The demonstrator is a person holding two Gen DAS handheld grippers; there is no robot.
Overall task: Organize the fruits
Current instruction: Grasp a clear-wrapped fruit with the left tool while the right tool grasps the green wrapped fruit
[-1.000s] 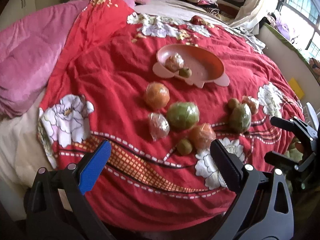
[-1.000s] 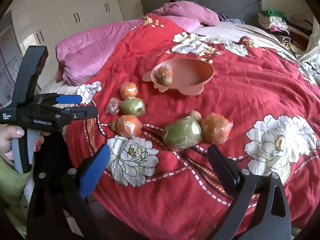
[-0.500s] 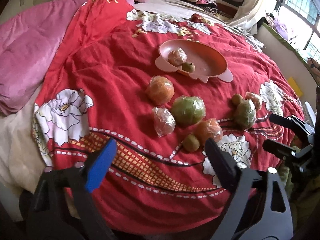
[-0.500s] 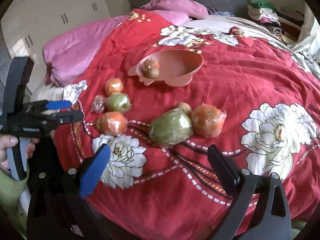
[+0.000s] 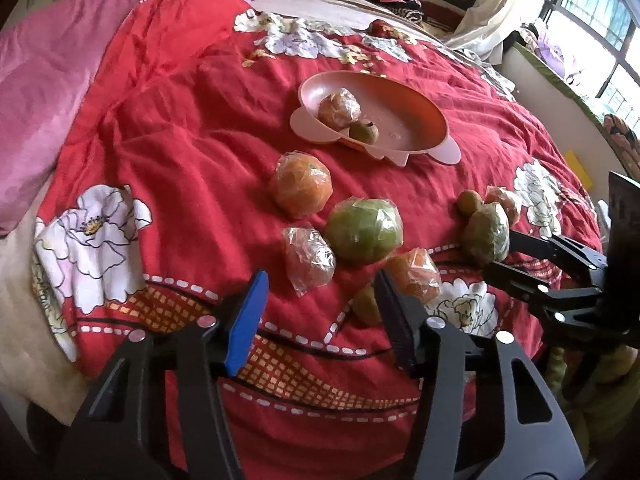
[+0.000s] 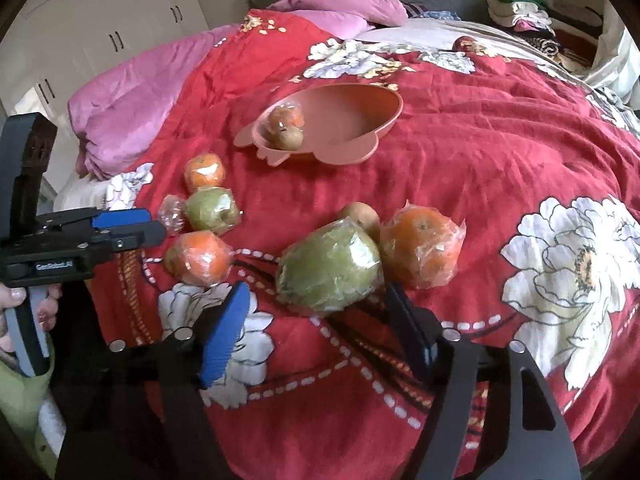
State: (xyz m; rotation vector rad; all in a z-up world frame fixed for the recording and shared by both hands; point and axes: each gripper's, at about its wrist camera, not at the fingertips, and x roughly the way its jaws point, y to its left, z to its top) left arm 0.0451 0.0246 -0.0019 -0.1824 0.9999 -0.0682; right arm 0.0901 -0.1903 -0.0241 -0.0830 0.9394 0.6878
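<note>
Fruits lay loose on the red floral quilt [image 5: 168, 184], wrapped in clear plastic, in two clusters. Left gripper [image 5: 320, 292] was part-open, jaws just closing, nothing pinched between them; bare quilt in the gap. Just past its tips: small wrapped fruit [image 5: 310, 258], wrapped orange [image 5: 414, 276] and a small green fruit [image 5: 366, 304] partly hidden behind the right finger. Beyond those, a large green wrapped fruit [image 5: 364, 230] and another orange [image 5: 302, 190], all near each other, little room between.

Right gripper [image 6: 316, 312] was also part-open, jaws just closing, not gripping. Big green wrapped fruit [image 6: 330, 266] sat right at its tips, roughly between them; whether the pads touched, I could not tell. That fruit touched a wrapped orange [image 6: 422, 250] on the right and a small brown fruit [image 6: 360, 216] behind.

Pink bowl [image 5: 420, 120] stood further up the quilt, well apart from both clusters, two fruits in its left end, rest bare. Open quilt lay between bowl and clusters, and wide open to the right in the right wrist view. Pink duvet [image 6: 132, 108] bunched along the far-left edge; folded clothes [image 6: 520, 8] piled at the headboard.
</note>
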